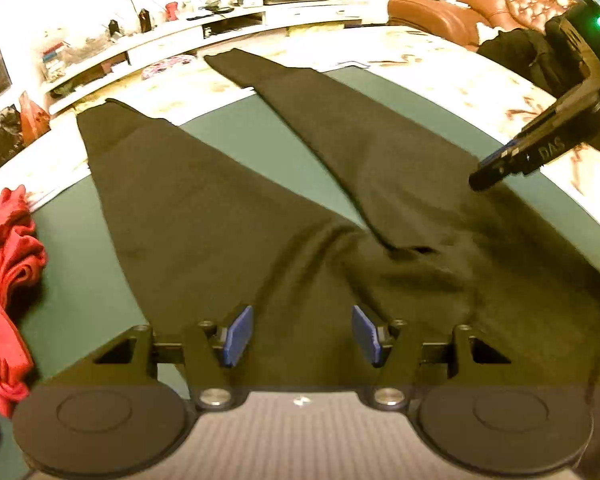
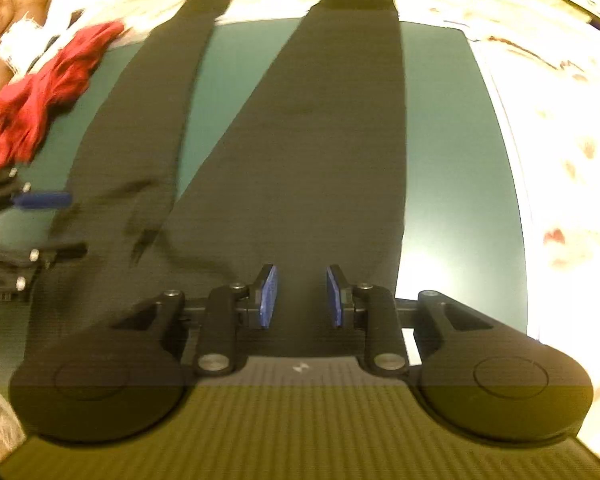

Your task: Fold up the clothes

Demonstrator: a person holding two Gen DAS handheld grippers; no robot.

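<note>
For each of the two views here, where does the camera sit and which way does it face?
Left wrist: sits on the left gripper, looking down over the black trousers on the green mat; its own open fingers and the right gripper show.
Right wrist: sits on the right gripper, facing along the trouser legs; the left gripper shows at left.
Shared: trousers, mat, red cloth.

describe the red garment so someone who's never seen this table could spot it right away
Start at the green mat covering the table, where dark trousers lie flat with both legs spread. At the mat's edge beside one trouser leg sits the red garment. It is the only bright thing there, and crumpled in a heap rather than laid flat.
</note>
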